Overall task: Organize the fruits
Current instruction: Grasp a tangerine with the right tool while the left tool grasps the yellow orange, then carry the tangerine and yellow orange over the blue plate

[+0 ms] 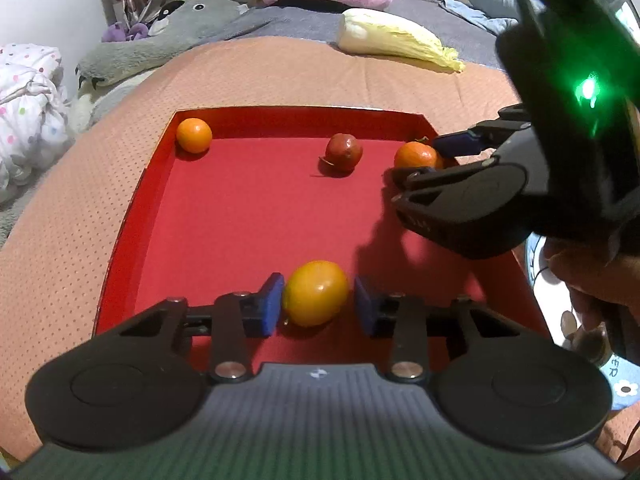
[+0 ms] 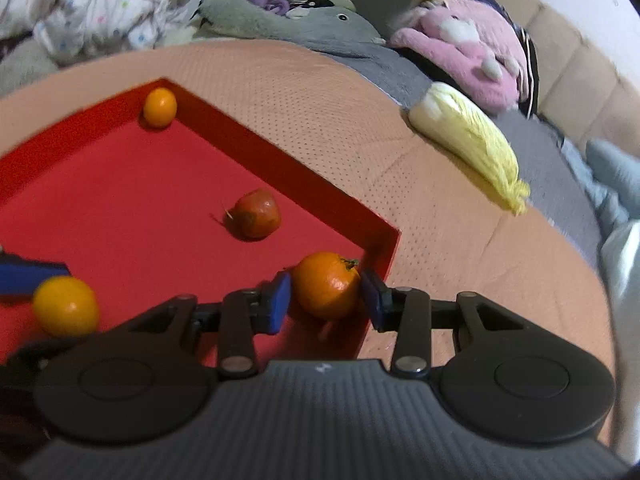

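Left wrist view: left gripper spread around the yellow fruit, right gripper spread around the orange in the red tray.

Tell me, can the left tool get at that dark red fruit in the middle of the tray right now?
Probably not at once. The left tool has its pads either side of the yellow fruit, so that must go first. Beyond it the tray floor lies bare up to the dark red fruit.
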`<move>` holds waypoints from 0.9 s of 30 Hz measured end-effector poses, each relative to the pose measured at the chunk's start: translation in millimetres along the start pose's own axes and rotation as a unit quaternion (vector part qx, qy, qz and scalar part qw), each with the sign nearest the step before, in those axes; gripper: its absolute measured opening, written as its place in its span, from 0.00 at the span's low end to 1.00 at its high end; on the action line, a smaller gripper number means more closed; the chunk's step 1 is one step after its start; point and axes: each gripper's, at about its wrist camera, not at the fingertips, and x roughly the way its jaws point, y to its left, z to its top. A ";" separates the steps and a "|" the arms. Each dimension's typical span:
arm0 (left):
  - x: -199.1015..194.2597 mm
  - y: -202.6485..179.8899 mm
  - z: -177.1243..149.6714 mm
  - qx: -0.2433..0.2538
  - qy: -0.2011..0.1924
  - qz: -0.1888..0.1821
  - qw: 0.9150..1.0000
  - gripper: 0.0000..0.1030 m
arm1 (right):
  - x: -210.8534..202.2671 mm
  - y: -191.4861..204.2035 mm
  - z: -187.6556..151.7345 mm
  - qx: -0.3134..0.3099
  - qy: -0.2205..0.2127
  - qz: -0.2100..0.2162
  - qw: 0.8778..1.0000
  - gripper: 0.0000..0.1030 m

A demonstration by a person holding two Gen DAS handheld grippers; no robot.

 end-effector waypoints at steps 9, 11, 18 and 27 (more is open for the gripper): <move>-3.1 1.3 -0.9 -0.007 -0.001 -0.003 1.000 0.39 | -22.1 -10.9 -2.0 0.063 0.001 0.021 0.998 0.39; -4.8 1.8 -1.5 -0.009 -0.004 -0.003 1.000 0.39 | -30.8 -14.0 -4.5 0.085 0.005 0.024 0.996 0.39; -15.3 -2.9 -5.5 -0.008 -0.013 -0.004 1.000 0.39 | -63.3 -13.9 -12.7 0.116 0.002 0.019 0.993 0.39; -31.5 -15.8 -12.2 0.002 -0.031 -0.010 0.999 0.39 | -101.7 -22.2 -18.8 0.121 -0.022 -0.001 0.992 0.39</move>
